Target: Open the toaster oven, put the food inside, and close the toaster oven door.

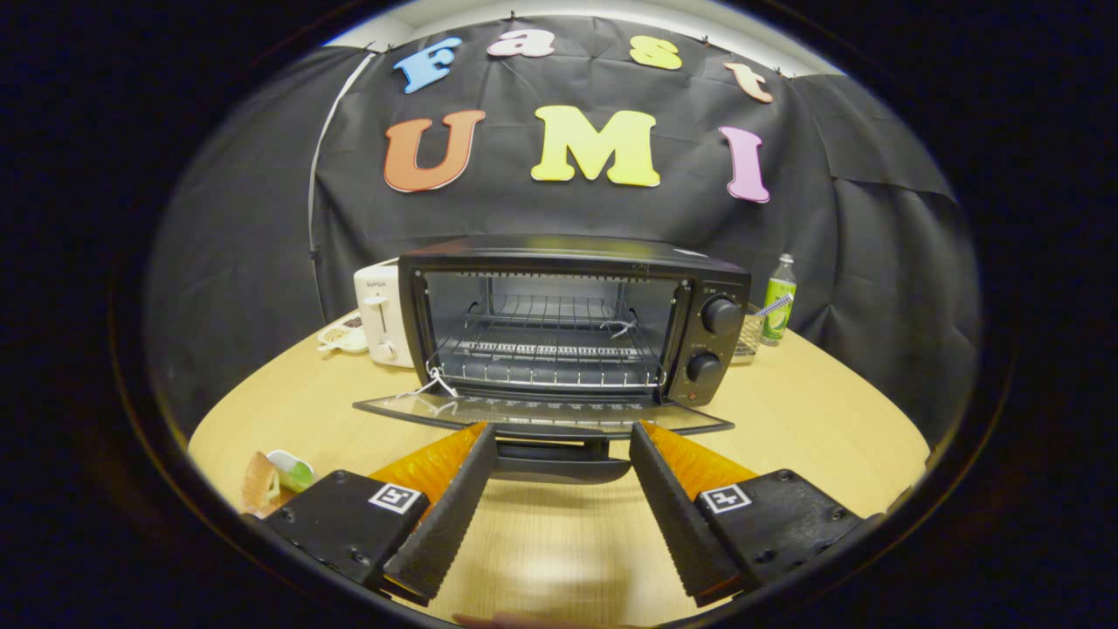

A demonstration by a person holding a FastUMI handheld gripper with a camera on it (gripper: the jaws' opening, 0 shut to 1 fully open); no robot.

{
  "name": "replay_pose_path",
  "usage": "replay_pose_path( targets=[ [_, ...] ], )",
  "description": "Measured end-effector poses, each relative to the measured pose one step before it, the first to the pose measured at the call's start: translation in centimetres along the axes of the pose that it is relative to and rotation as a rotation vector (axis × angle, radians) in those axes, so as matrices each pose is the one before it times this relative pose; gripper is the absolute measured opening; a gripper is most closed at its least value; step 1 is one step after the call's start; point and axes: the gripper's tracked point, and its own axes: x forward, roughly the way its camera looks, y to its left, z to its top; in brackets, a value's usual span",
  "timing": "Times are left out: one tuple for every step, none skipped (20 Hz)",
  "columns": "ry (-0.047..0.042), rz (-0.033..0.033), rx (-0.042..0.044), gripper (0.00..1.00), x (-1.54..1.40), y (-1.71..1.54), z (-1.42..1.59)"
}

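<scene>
Pale wooden counter [803,411] with a rounded edge. At its far centre stands a black toaster oven [572,319], door [541,412] folded down flat toward the near side. A white toaster [377,314] stands just left of it, with a small dish [342,335] beside that. To the right: a glass [748,334] and a green bottle [778,300]. Food items [275,476] lie at the near left.

We see the toaster oven [572,319] with its mouth clear above the wire rack [550,354]. Its lowered door [541,412] juts toward our hand-held gripper [563,441], whose spread fingers flank the door handle [559,461]. Bare counter [812,419] lies right of the oven.
</scene>
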Motion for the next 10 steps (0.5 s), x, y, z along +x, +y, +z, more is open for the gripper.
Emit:
replay_pose_path(
  targets=[
    [0.00883, 0.00345, 0.01004, 1.0, 0.071, 0.01, -0.87],
    [0.0271, 0.00568, 0.02179, 1.0, 0.25, -0.046, -1.256],
    [0.04116, 0.00544, 0.02462, 1.0, 0.47, -0.041, -1.367],
    [0.0549, 0.00588, 0.01822, 1.0, 0.735, -0.034, -1.29],
    [-0.01238, -0.00415, 0.00199, 1.0, -0.199, -0.043, 0.093],
    [-0.01611, 0.01506, -0.01758, 0.99, 0.534, 0.306, 0.798],
    [0.02291, 0.01329, -0.01843, 0.98, -0.798, 0.542, -0.473],
    [0.03113, 0.01329, -0.01074, 0.99, -0.364, 0.097, -0.613],
    [0.02973, 0.04089, -0.00059, 0.99, -0.335, 0.529, -0.505],
    [0.01752, 0.05213, 0.01007, 0.99, -0.616, 0.84, -0.128]
  ],
)
